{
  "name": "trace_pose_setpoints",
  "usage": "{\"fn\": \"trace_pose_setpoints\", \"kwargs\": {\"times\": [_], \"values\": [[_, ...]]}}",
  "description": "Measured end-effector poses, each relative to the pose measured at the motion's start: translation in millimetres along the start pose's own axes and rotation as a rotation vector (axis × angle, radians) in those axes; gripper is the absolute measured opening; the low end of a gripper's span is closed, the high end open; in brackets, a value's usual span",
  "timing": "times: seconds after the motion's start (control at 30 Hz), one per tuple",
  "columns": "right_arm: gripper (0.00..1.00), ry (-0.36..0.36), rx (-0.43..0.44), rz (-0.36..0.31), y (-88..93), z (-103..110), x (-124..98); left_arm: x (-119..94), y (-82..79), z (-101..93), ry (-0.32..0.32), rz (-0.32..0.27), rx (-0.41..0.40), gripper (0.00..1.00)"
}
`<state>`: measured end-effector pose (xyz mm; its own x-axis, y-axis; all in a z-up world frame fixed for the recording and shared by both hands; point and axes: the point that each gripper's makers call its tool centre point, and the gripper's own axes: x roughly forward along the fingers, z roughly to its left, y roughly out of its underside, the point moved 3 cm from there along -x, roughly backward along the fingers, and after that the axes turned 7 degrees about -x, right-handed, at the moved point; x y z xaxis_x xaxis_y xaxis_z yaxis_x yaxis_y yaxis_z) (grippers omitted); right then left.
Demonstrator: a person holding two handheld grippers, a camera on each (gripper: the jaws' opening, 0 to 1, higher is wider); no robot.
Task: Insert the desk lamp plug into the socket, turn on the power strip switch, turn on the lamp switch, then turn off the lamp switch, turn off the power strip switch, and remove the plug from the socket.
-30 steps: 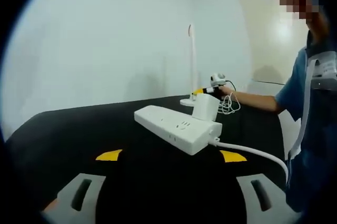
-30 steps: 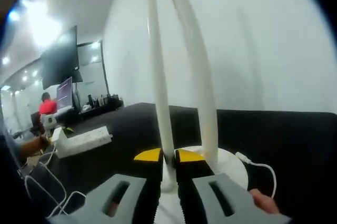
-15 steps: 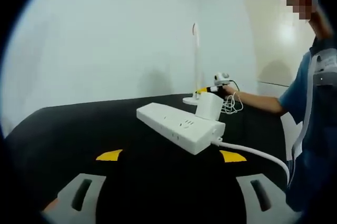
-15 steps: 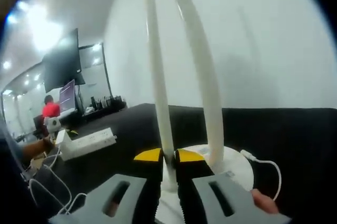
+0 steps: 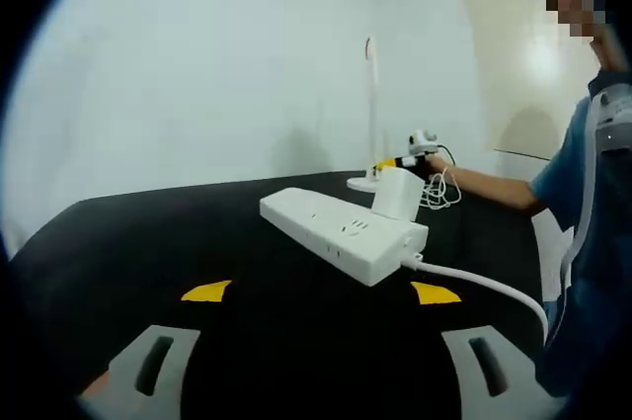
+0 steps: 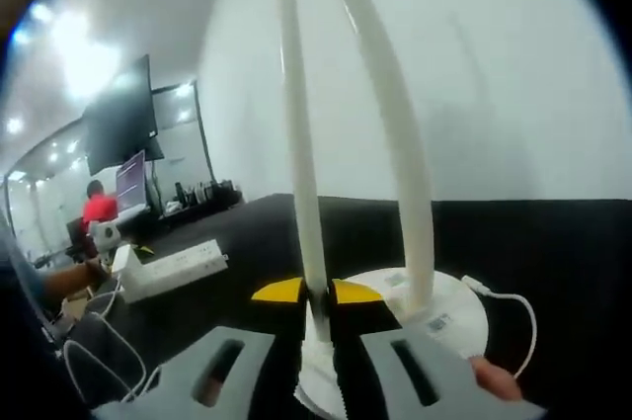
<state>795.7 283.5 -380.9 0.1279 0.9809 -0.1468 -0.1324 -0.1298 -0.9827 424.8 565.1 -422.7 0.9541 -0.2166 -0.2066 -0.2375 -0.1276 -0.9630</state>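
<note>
A black surface (image 5: pixel 148 242) is being backed by white walls (image 5: pixel 197 64). The left hand-held gripper (image 5: pixel 321 292) is being held wide open, empty; the right hand-held gripper (image 6: pixel 316 294) is being kept closed at the lamp (image 6: pixel 296 143), at 12 o'clock.

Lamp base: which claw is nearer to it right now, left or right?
Right. The right claw is closed against the lamp stem just above the lamp base. The left claw sits open across the table, with the power strip between it and the lamp.

Grey tongs (image 5: pixel 316 292) with yellow tips (person's sleeve (image 5: pixel 565 168) is blue).
</note>
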Motion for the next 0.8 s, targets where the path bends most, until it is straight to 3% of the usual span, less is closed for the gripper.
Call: {"fn": "trace_pose_setpoints", "kwargs": {"times": [0.23, 0.37, 0.6, 0.8], "values": [[0.11, -0.008, 0.005, 0.0, -0.4, 11.0, -0.1, 0.3, 0.7, 0.1, -0.001, 0.003, 0.0, 0.66], [0.11, -0.015, 0.007, 0.0, -0.5, 27.6, -0.7, 0.3, -0.1, -0.1, -0.001, -0.004, 0.002, 0.66], [0.11, -0.035, 0.033, -0.003, -1.1, 24.1, 1.0, 0.5, -0.4, -17.0, 0.008, -0.005, 0.009, 0.65], [0.11, -0.047, 0.052, -0.007, -0.9, 27.0, 1.4, 0.3, -2.5, -7.2, 0.006, -0.018, 0.005, 0.65]]}}
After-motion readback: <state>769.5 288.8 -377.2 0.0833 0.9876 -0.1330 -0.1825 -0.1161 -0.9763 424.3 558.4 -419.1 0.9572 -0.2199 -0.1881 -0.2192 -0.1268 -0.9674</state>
